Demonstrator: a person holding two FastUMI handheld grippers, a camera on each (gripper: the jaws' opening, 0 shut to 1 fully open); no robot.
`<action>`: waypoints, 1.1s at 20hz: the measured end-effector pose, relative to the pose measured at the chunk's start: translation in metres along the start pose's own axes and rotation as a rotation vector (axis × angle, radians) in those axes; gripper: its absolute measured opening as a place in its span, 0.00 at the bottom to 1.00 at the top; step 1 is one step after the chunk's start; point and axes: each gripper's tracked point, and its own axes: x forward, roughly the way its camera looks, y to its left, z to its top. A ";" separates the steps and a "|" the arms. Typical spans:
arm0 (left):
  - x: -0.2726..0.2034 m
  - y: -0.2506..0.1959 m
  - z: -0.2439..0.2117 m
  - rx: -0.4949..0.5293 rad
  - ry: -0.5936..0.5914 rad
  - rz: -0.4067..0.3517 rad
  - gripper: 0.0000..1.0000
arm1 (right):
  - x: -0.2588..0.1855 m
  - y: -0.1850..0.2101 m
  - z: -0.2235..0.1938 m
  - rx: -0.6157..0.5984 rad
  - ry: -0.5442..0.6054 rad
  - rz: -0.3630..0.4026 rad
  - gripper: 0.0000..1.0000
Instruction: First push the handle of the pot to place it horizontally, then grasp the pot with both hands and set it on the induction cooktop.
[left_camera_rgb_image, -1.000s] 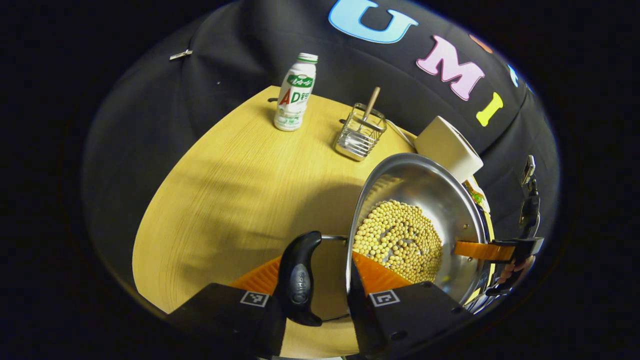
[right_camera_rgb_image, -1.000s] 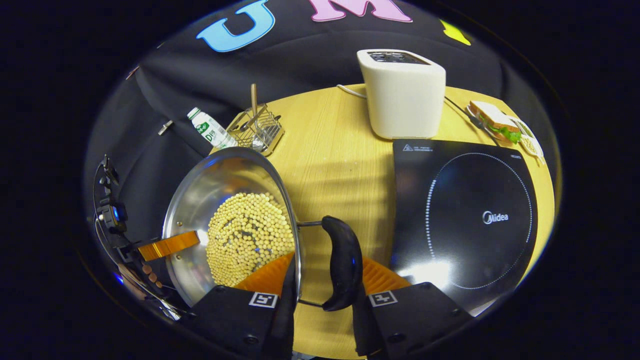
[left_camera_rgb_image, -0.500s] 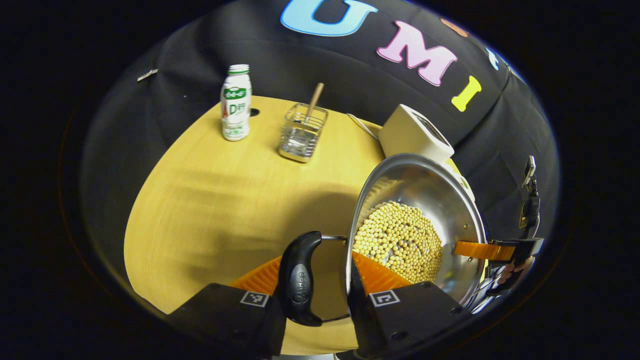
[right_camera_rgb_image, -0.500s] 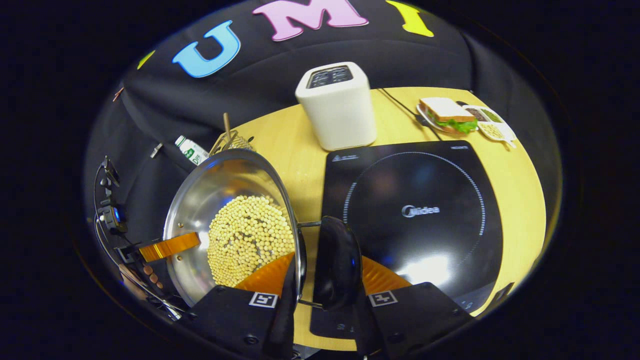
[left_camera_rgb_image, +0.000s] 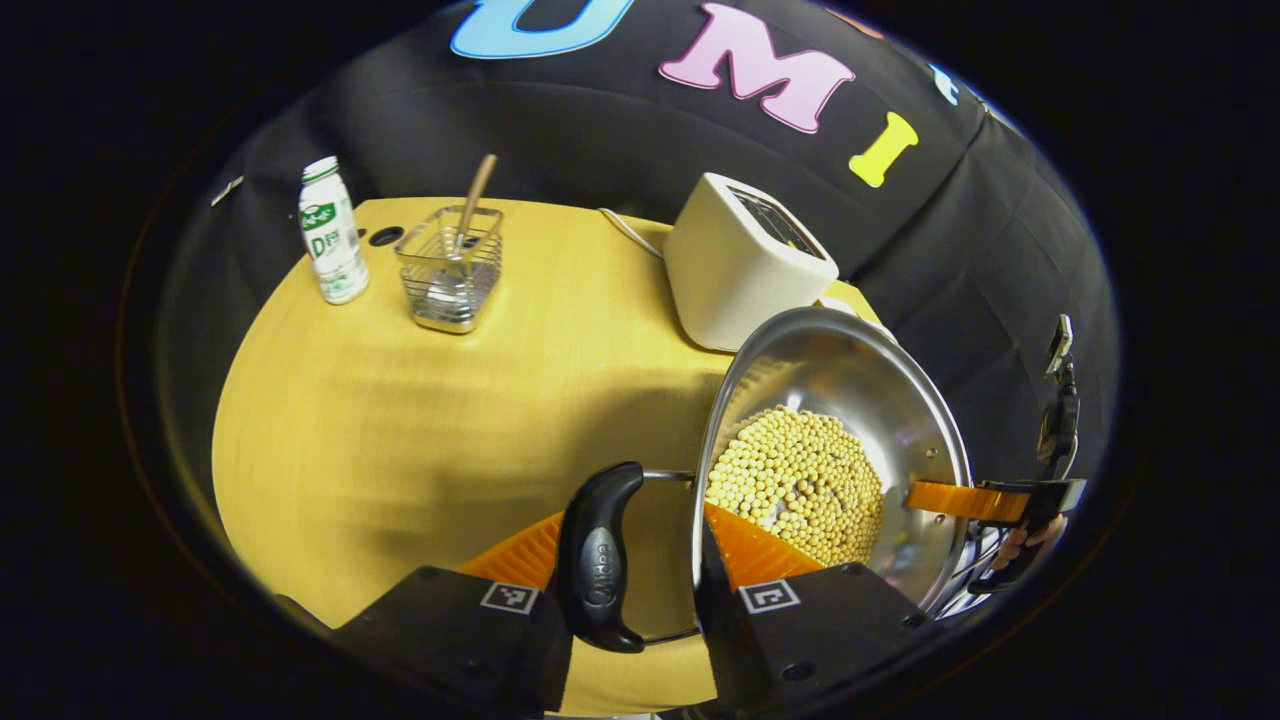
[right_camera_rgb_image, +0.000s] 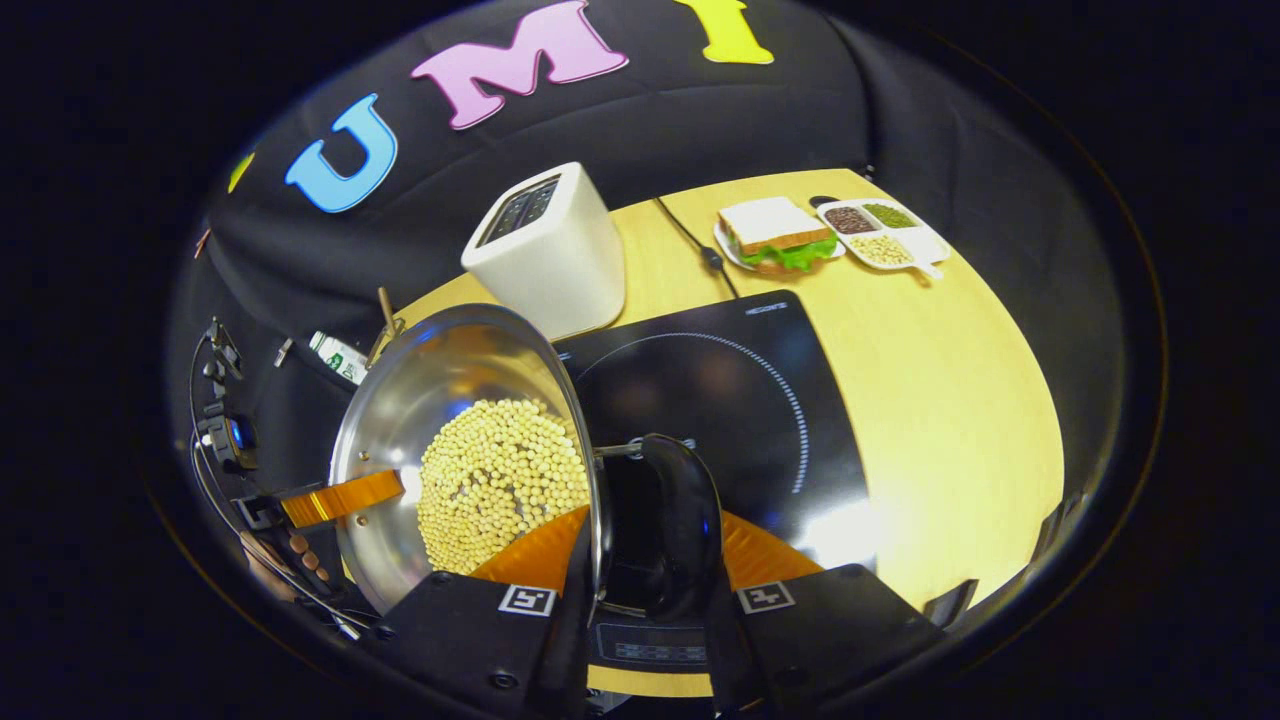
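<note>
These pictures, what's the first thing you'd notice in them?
The shiny pot full of little yellow beans, held up by its two black handles between the left gripper and the right gripper. Under it in the right gripper view lies the black induction cooktop, with a white toaster behind.

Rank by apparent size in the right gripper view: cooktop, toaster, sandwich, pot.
1. Cooktop and pot look about equal; the pot is much nearer the camera and covers part of the cooktop, so I won't rank them.
2. Toaster
3. Sandwich
</note>
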 end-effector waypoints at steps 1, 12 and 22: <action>0.006 -0.009 0.000 -0.003 0.008 -0.006 0.58 | -0.001 -0.009 0.003 0.002 -0.001 -0.006 0.50; 0.060 -0.072 0.006 0.000 0.042 -0.009 0.58 | 0.017 -0.086 0.036 0.044 0.017 -0.024 0.51; 0.079 -0.078 0.011 -0.036 0.060 0.017 0.58 | 0.042 -0.102 0.052 0.035 0.052 -0.008 0.46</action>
